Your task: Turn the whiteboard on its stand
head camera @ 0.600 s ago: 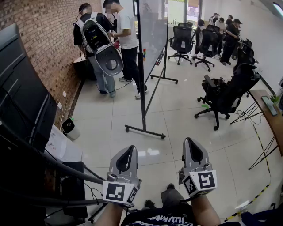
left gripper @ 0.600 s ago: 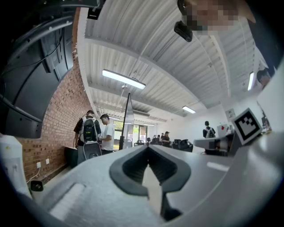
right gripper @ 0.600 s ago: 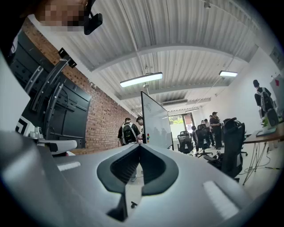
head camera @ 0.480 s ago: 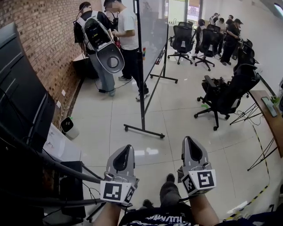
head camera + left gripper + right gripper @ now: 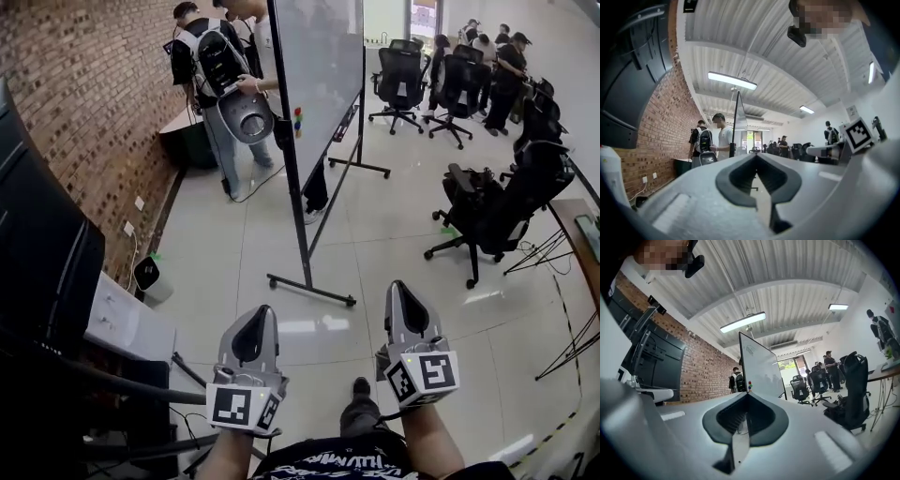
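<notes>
The whiteboard point(image 5: 321, 84) stands on its wheeled black stand point(image 5: 310, 289) a few steps ahead, seen nearly edge-on, with small coloured magnets on its face. It also shows in the right gripper view as the whiteboard point(image 5: 761, 367), and in the left gripper view as the thin edge of the whiteboard point(image 5: 736, 123). My left gripper point(image 5: 260, 311) and right gripper point(image 5: 400, 287) are held side by side low in the head view, well short of the board and touching nothing. Both are shut and empty: the left gripper point(image 5: 756, 158) and the right gripper point(image 5: 746, 397) show their jaws meeting.
Two people point(image 5: 217, 75) stand behind the board by the brick wall point(image 5: 94, 103). Black office chairs point(image 5: 492, 206) and more people point(image 5: 487, 66) fill the right and back. Dark equipment point(image 5: 47, 281), a white cabinet point(image 5: 127, 323) and a small bin point(image 5: 148, 277) line the left.
The view has moved forward, so the whiteboard looms larger and nearer. Both grippers stay shut and side by side, the left a little lower in view.
</notes>
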